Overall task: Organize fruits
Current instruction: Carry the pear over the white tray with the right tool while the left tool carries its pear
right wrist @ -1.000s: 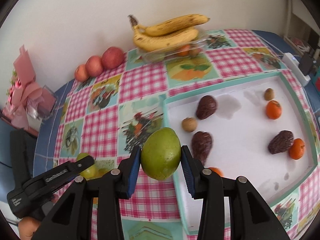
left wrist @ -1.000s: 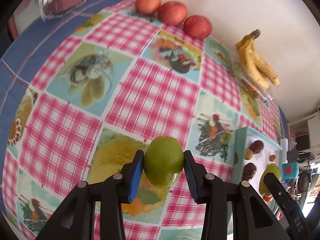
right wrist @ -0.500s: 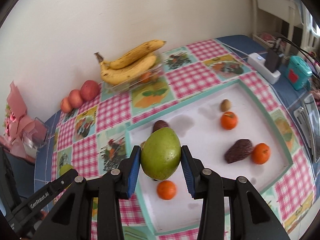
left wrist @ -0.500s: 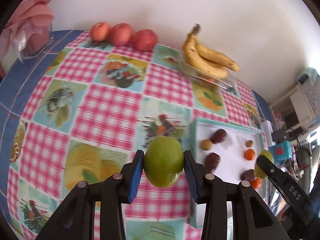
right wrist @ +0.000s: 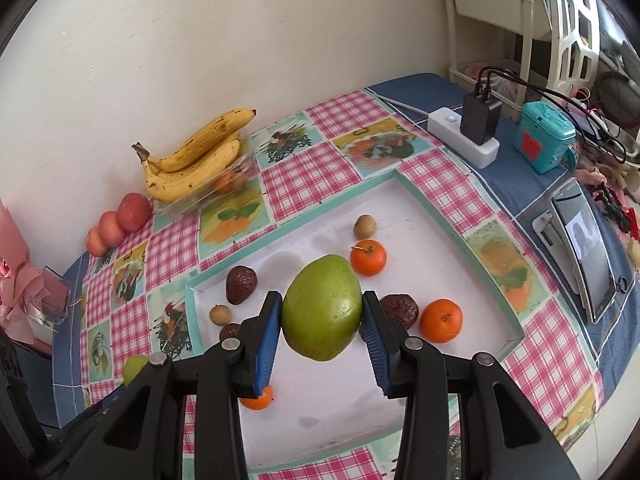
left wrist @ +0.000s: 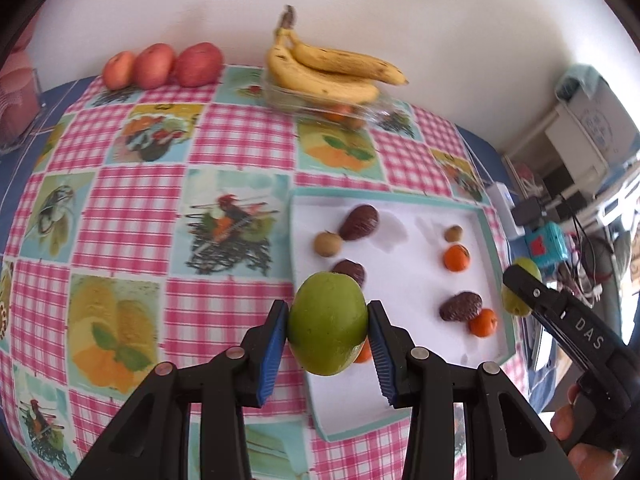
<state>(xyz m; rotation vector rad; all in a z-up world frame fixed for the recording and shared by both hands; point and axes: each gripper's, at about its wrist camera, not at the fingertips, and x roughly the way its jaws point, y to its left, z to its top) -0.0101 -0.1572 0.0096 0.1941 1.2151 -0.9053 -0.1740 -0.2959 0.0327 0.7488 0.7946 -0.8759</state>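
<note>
Below both held mangoes (right wrist: 321,307), oranges (right wrist: 441,320) crowd the tray (right wrist: 432,204).

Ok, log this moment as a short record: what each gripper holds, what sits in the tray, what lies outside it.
left gripper: shut on a round green fruit
right gripper: shut on an oval green mango
tray: white tray with teal rim, on the checked tablecloth
in tray: three small orange citrus, three dark wrinkled fruits, two small tan round fruits
outside tray: yellow banana bunch on a clear plastic box, three red apples by the wall
</note>
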